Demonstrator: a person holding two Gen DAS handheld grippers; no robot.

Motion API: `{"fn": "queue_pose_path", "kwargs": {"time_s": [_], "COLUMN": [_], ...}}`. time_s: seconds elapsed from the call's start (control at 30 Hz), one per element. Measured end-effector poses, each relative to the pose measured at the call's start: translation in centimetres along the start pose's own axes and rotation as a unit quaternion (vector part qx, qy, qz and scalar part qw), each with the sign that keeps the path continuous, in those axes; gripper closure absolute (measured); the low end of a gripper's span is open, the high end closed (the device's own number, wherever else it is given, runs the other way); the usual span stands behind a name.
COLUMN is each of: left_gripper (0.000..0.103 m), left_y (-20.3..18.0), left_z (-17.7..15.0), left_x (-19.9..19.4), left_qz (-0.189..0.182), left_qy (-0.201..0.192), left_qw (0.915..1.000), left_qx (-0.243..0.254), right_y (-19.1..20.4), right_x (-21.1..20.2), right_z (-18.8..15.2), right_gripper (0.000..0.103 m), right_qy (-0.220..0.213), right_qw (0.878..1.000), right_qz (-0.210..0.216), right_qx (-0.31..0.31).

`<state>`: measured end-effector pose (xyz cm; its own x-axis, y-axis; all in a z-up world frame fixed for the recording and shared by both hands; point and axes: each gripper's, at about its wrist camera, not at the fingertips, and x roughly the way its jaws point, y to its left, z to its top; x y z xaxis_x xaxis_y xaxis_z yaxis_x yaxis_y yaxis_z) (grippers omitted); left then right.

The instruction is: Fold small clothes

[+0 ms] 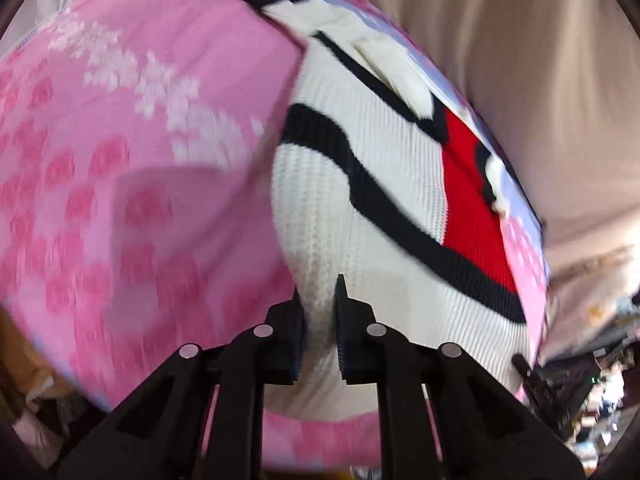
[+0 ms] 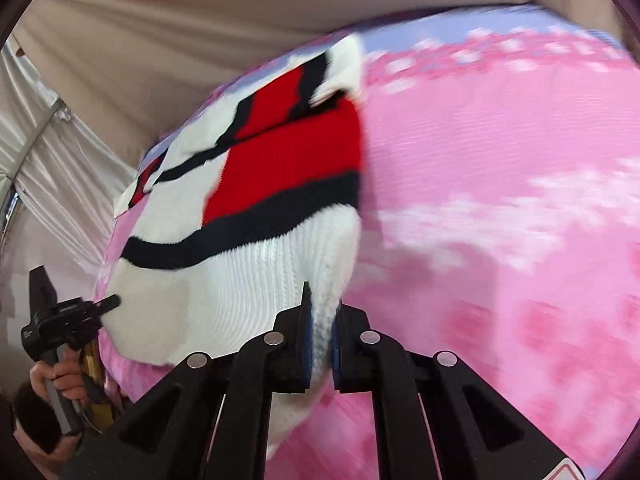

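A small white knit sweater [image 1: 384, 208] with black stripes and red panels lies on a pink flowered cloth [image 1: 132, 184]. My left gripper [image 1: 320, 300] is shut on the sweater's white hem at its near left corner. My right gripper [image 2: 322, 304] is shut on the white hem of the same sweater [image 2: 256, 248] at its near right corner. The left gripper also shows in the right wrist view [image 2: 108, 303] at the far left, its tip on the sweater's edge. The sweater's sleeves lie at the far end, partly bunched. Both views are blurred.
The pink cloth [image 2: 500, 200] covers the work surface, with a pale blue border at the far edge. Beige curtain fabric [image 2: 200, 20] hangs behind. A person's hand [image 2: 60, 384] holds the left gripper's handle. Clutter [image 1: 592, 392] sits at the right beyond the surface.
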<state>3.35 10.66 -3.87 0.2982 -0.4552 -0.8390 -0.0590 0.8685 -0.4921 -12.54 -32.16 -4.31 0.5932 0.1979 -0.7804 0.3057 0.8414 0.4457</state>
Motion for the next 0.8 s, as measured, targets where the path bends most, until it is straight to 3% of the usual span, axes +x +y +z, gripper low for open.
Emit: {"fn": "queue_pose_path", "kwargs": {"time_s": [0.13,0.27,0.3,0.37,0.43,0.5,0.53,0.6,0.63,0.7,0.8], "left_gripper": [0.091,0.09,0.09,0.086,0.082,0.048,0.043,0.038,0.036,0.032,0.032], "left_y": [0.7,2.9,3.7,4.8,4.8,4.8,5.1,5.9,6.3,7.1,9.3], "left_z": [-6.2,-11.6,-12.2,-11.7,-8.5,-4.7,-1.6,3.1,7.1,12.0,20.4], "left_x": [0.8,2.5,2.5,1.0,-0.9,-2.1,-3.2,-4.6,-4.7,-4.6,-2.2], "left_qz": [0.016,0.033,0.03,0.018,0.014,0.017,0.026,0.018,0.032,0.045,0.046], "left_qy": [0.079,0.16,0.174,0.159,0.099,0.037,-0.008,-0.076,-0.113,-0.148,-0.169], "left_qw": [0.9966,0.9864,0.9843,0.987,0.9947,0.9987,0.9986,0.995,0.9906,0.9842,0.975], "left_qx": [0.014,0.013,0.003,-0.015,-0.025,-0.03,-0.044,-0.061,-0.07,-0.086,-0.137], "right_y": [-3.6,-6.7,-7.0,-7.0,-6.3,-4.8,-3.9,-3.0,-2.2,-1.1,1.6], "right_x": [-4.3,-5.5,-5.2,-4.5,-4.2,-4.4,-4.8,-5.8,-6.4,-7.4,-8.1], "right_z": [-3.8,-11.2,-12.7,-15.0,-14.7,-12.5,-10.8,-8.5,-6.9,-5.0,-2.8], "right_gripper": [0.097,0.097,0.097,0.096,0.096,0.089,0.086,0.066,0.064,0.062,0.057], "right_qy": [0.031,0.122,0.142,0.17,0.166,0.136,0.11,0.07,0.041,0.004,-0.028], "right_qw": [0.998,0.988,0.985,0.98,0.98,0.982,0.983,0.984,0.984,0.987,0.99], "right_qz": [-0.046,-0.094,-0.1,-0.106,-0.11,-0.127,-0.145,-0.167,-0.17,-0.16,-0.13], "right_qx": [0.002,0.008,0.011,0.018,0.023,0.011,0.006,0.005,0.01,0.024,0.042]}}
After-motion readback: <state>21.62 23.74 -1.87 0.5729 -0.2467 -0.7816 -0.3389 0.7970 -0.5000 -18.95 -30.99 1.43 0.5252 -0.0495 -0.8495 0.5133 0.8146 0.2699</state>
